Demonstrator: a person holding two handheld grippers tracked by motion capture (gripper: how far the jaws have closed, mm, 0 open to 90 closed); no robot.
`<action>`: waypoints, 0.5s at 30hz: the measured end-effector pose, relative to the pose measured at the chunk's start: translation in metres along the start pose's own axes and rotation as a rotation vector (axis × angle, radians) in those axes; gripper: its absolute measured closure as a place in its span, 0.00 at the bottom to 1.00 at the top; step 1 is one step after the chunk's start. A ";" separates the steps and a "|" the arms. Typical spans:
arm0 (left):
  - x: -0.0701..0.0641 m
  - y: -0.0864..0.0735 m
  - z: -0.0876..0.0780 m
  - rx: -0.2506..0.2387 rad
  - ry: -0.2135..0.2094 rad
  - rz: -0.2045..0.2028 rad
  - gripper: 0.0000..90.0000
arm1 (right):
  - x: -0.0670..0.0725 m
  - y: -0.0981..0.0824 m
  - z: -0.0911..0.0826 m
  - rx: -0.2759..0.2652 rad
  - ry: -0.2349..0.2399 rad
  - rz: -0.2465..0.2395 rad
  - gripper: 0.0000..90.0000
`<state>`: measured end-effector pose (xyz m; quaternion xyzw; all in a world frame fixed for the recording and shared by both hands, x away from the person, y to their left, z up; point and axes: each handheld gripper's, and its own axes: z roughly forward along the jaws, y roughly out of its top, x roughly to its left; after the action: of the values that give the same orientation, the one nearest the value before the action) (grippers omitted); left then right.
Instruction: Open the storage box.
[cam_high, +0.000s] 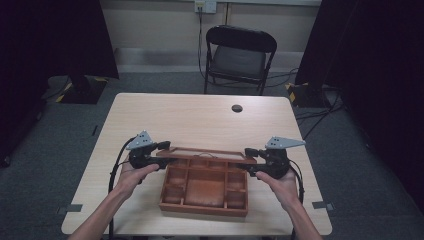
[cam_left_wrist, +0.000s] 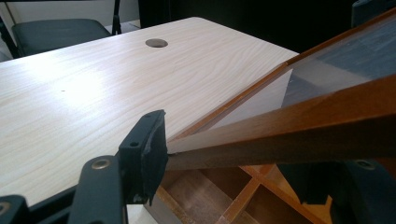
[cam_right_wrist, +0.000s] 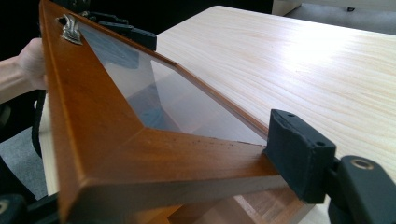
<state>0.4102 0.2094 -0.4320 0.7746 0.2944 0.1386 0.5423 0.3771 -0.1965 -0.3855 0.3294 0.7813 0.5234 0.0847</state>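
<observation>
My left gripper (cam_high: 159, 154) clamps the 9 o'clock end of the glass lid (cam_high: 202, 154), and my right gripper (cam_high: 250, 156) clamps its 3 o'clock end. The lid stands raised and tilted over the wooden box (cam_high: 204, 186), which sits at the worktop's (cam_high: 200, 120) 6 o'clock edge.

Reddish-brown box (cam_high: 205, 192), pale wood-grain table (cam_high: 200, 120)
</observation>
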 end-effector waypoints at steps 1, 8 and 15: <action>0.001 0.000 0.000 0.004 -0.001 0.003 0.41 | -0.001 0.000 0.001 0.002 0.000 -0.001 0.41; 0.008 0.003 0.007 0.032 -0.009 -0.016 0.37 | -0.005 0.003 0.007 0.003 0.002 0.007 0.41; 0.009 0.005 0.014 0.028 -0.014 -0.016 0.42 | -0.013 0.006 0.013 -0.015 0.005 0.028 0.41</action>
<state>0.4264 0.2031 -0.4336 0.7807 0.2986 0.1249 0.5346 0.3954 -0.1929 -0.3889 0.3384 0.7727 0.5313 0.0780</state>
